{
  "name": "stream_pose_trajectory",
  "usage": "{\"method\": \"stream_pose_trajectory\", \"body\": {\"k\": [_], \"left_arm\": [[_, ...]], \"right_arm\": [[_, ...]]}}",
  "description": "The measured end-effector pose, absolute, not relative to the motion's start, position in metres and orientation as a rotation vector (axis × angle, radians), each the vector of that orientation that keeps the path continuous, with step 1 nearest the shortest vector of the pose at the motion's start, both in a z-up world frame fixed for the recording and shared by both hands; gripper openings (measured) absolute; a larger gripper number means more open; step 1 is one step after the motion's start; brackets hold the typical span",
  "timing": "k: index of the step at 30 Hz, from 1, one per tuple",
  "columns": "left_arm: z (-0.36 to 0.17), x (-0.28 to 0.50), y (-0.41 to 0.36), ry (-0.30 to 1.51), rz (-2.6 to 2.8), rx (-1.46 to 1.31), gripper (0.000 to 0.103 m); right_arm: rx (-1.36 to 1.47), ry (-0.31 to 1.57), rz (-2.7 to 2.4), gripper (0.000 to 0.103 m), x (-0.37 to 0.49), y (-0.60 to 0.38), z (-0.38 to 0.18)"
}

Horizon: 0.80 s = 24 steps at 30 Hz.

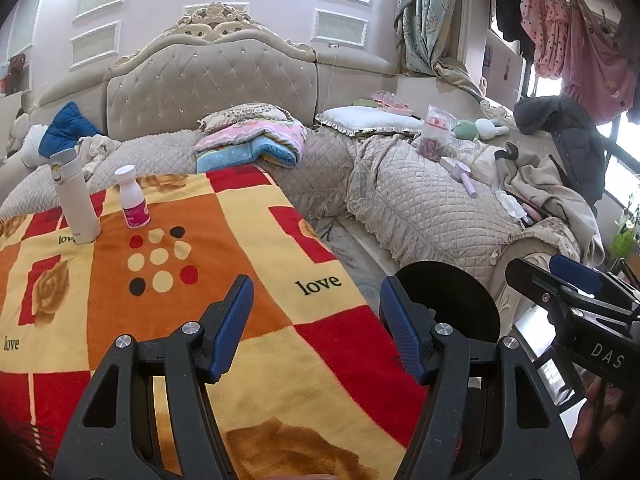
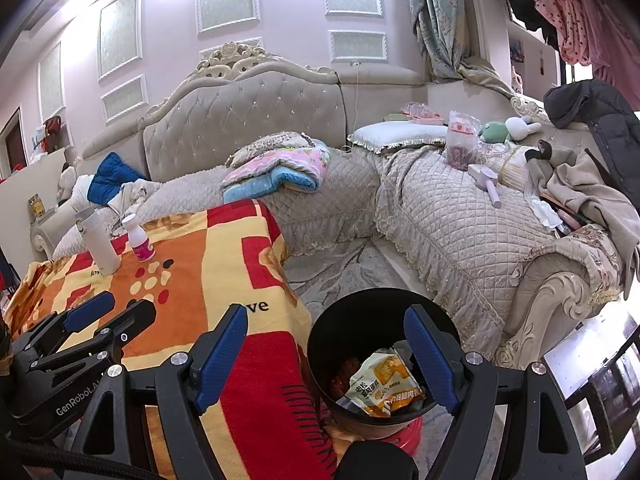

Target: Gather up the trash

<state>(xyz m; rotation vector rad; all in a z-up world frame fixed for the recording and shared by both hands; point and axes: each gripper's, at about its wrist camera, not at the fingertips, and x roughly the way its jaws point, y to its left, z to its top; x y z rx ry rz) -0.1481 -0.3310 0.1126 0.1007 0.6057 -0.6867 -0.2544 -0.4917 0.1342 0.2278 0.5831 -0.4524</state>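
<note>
Both tilt downward, jaws released — left gripper (image 1: 316, 300) over blanket (image 1: 200, 280), right gripper (image 2: 326, 332) over bin (image 2: 320, 344).

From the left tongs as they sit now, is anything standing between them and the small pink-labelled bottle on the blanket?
Nothing visible. The left tongs are open and empty over bare blanket. The small bottle stands upright ahead to the left; the tall white flask stands beside it, further left and apart, off the direct line.

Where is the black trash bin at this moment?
In the right wrist view the black trash bin sits low at centre on the floor, beside the patterned blanket's right edge, with a yellow snack wrapper inside.
</note>
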Motion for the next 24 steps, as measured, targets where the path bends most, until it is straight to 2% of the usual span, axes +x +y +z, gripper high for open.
{"method": "stream_pose_trajectory", "body": {"k": [24], "left_arm": [[0.1079,-0.1477,-0.3306,0.619,-0.691,0.106,0.065]], "right_arm": [[0.229,0.599,-0.451,0.079,-0.2515,-0.4981,0.1294]]}}
